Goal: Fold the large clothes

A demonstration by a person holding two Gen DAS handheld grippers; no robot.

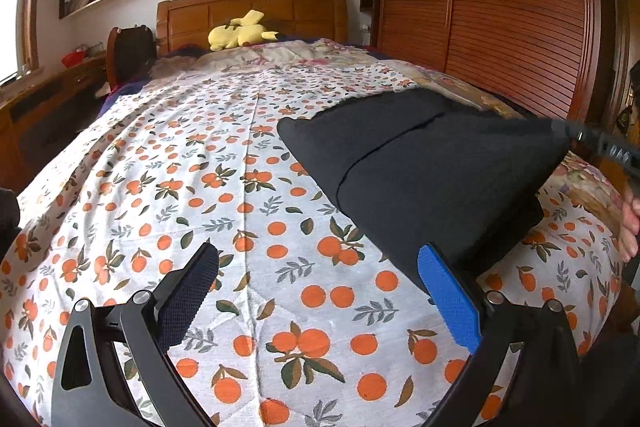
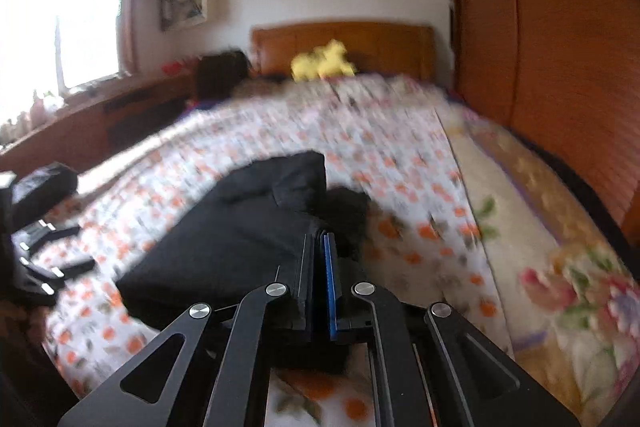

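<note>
While the left gripper (image 1: pixel 320 291) waits low over the near end of the bed (image 1: pixel 248 163), its jaws stand wide apart with nothing between them, only the orange-print bedspread (image 1: pixel 200 187) showing through the gap. One pad is black mesh, the other bright blue, and that blue fingertip (image 1: pixel 444 291) sits just at the near edge of the black garment (image 1: pixel 432 179), though whether it touches the cloth I cannot tell.

Over to the right gripper (image 2: pixel 320 247): its jaws are pressed together, and a corner of that black garment (image 2: pixel 224 247) is pinched between the pads. From the left wrist view the cloth looks drawn up toward the right gripper (image 1: pixel 600 143), at the bed's right edge, where fingers of the person's hand (image 1: pixel 632 227) show. The right wrist view is blurred.

So the garment lies on the right half of the bed, toward the foot, partly folded, with a seam line running across it. Up by the wooden headboard (image 1: pixel 256 15) a yellow plush toy (image 1: pixel 240 31) lies on the pillows. Beyond the bed's right edge stands a slatted wooden wardrobe (image 1: pixel 500 7).
</note>
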